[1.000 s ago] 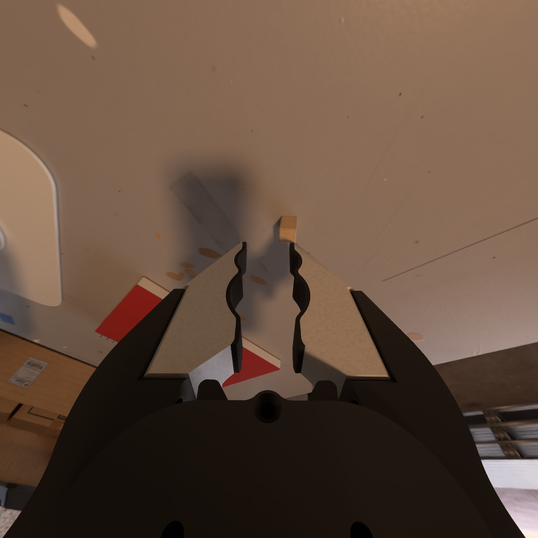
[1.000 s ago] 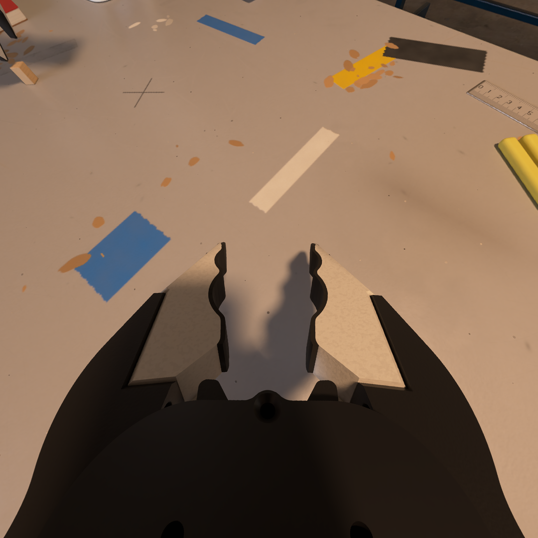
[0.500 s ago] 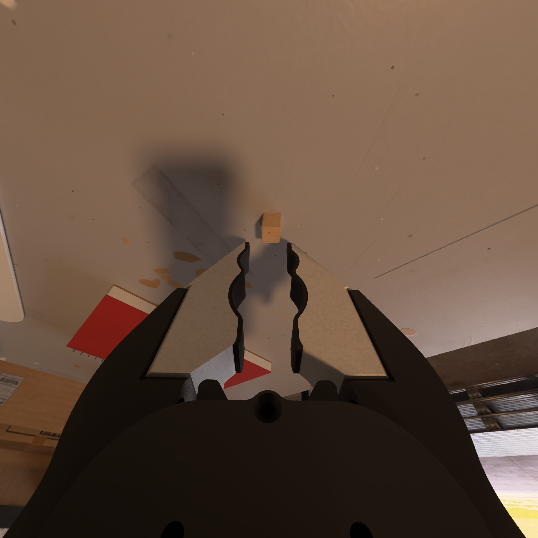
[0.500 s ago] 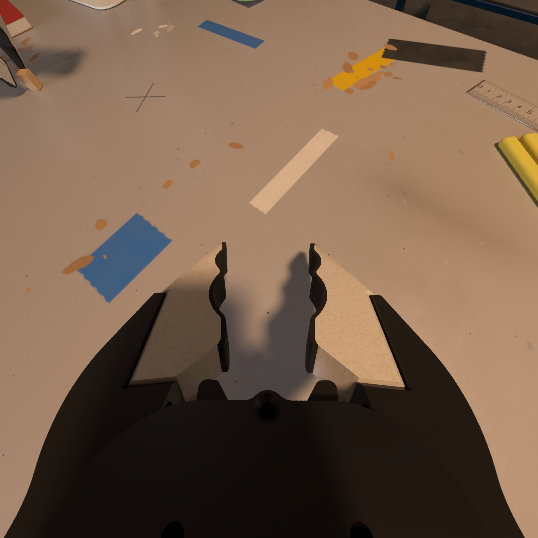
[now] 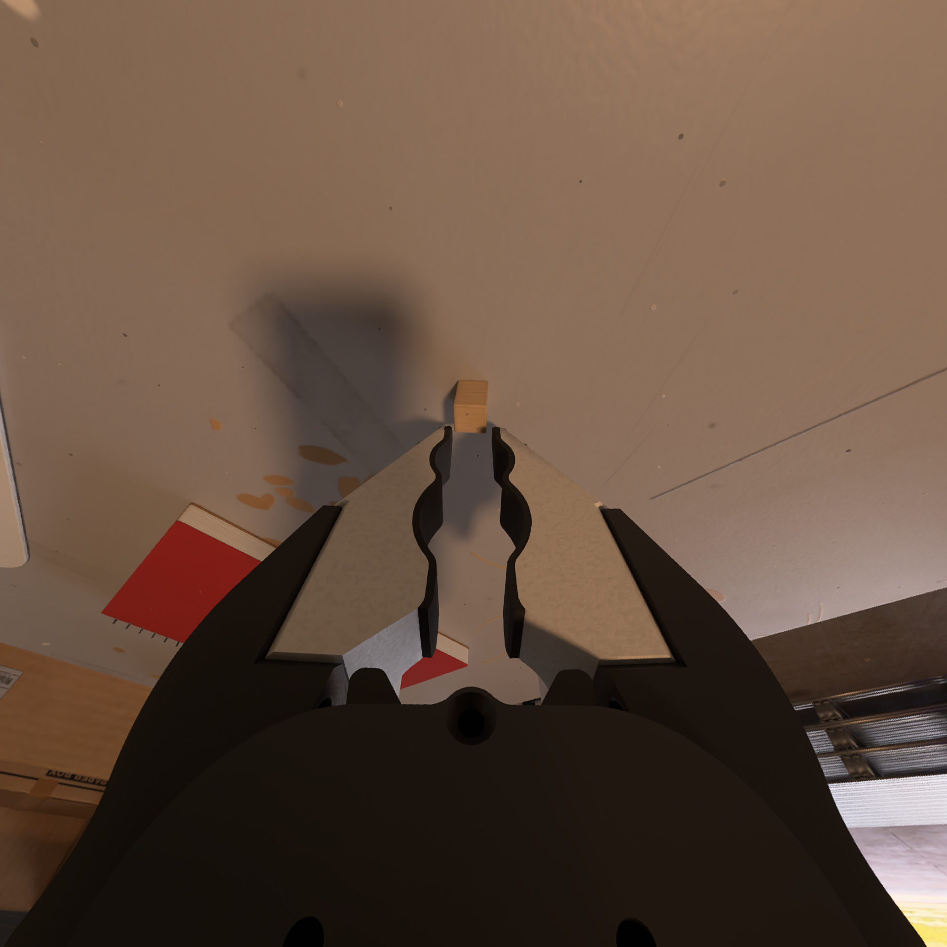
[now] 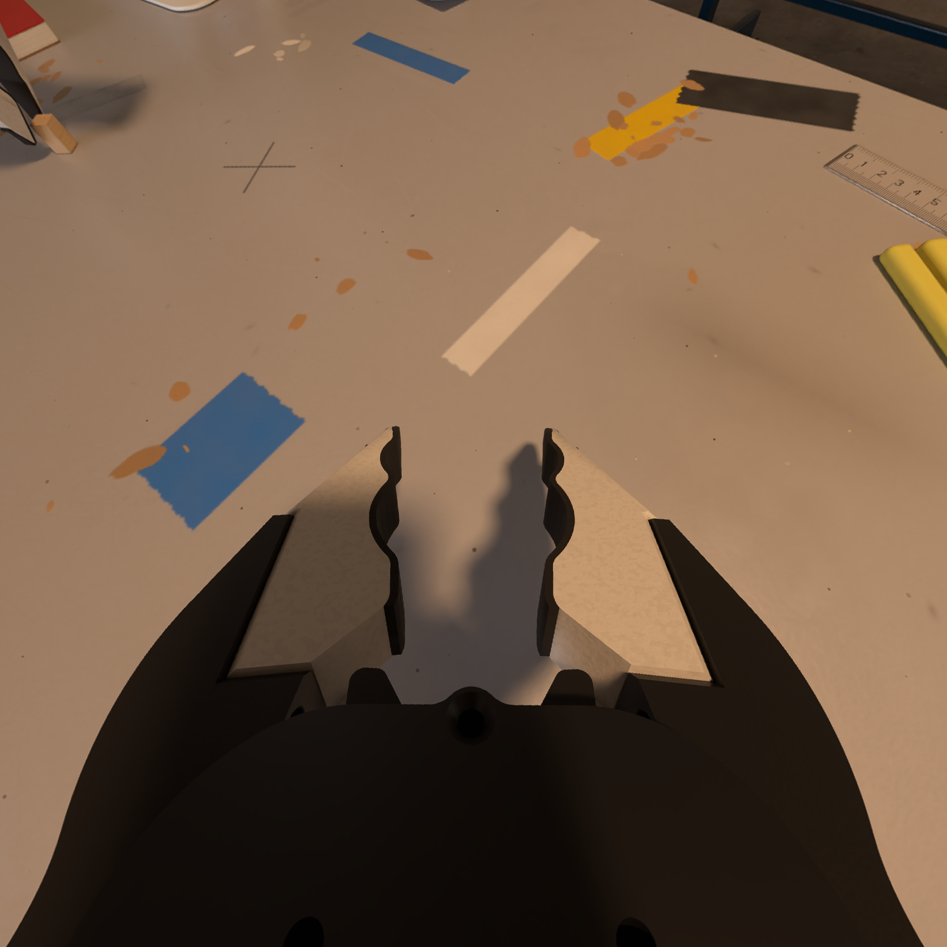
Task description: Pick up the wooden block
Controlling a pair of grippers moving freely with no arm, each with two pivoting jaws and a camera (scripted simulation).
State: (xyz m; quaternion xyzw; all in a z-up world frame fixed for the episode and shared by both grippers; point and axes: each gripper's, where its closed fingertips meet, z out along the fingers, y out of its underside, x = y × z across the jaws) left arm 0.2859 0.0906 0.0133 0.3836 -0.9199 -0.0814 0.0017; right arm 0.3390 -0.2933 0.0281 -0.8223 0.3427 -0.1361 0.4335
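on the tabletop point(image 5: 563, 205) the wooden block point(image 5: 470, 413) lies just beyond the parted left tongs point(image 5: 471, 430), ungripped.

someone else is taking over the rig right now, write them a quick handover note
Left gripper: open, empty, fingertips just short of the wooden block, lined up with it.
Right gripper: open, empty, over bare table, far from the block.
Block: lying on the table, not gripped, near the red book; in the right wrist view it sits far left.
Done: approach and alignment.
Left: ease the left gripper forward around the block, close, lift.
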